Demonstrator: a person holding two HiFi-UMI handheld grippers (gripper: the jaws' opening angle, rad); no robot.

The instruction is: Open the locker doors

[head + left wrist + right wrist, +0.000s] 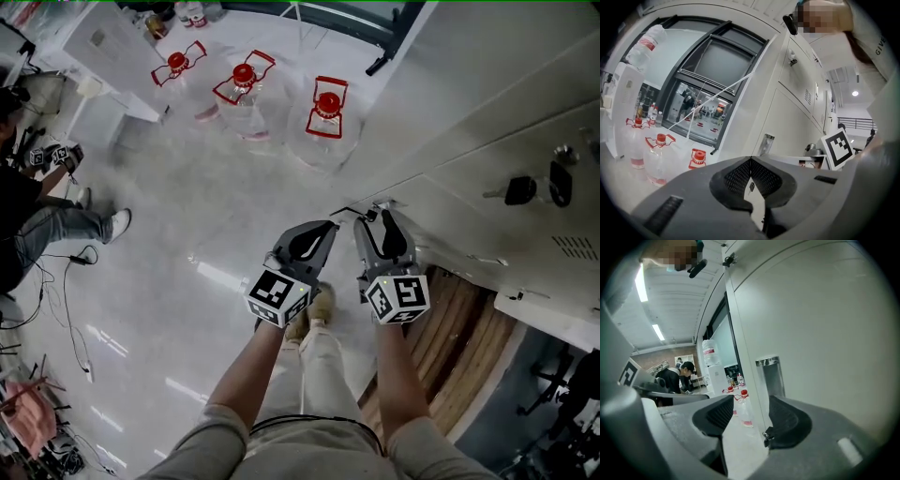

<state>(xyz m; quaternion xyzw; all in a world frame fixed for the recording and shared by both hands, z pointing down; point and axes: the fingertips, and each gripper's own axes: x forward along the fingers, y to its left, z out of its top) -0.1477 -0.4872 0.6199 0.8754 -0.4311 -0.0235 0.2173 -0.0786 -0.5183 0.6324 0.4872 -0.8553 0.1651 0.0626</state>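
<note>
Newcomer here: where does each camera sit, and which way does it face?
Head view: on the person's head, aimed steeply down at the floor, water jugs and lockers; shows forearms, legs, left gripper, right gripper.
Left gripper view: rides that gripper, looking level past its shut fingers toward window and lockers.
Right gripper view: rides that gripper, looking past open fingers at a locker's metal handle.
Shared: all three show the water jugs.

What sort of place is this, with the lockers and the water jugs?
Probably an office or lab workspace: a bank of white lockers with a key in one, large red-capped water jugs on the pale floor, and tall dark-framed windows.
</note>
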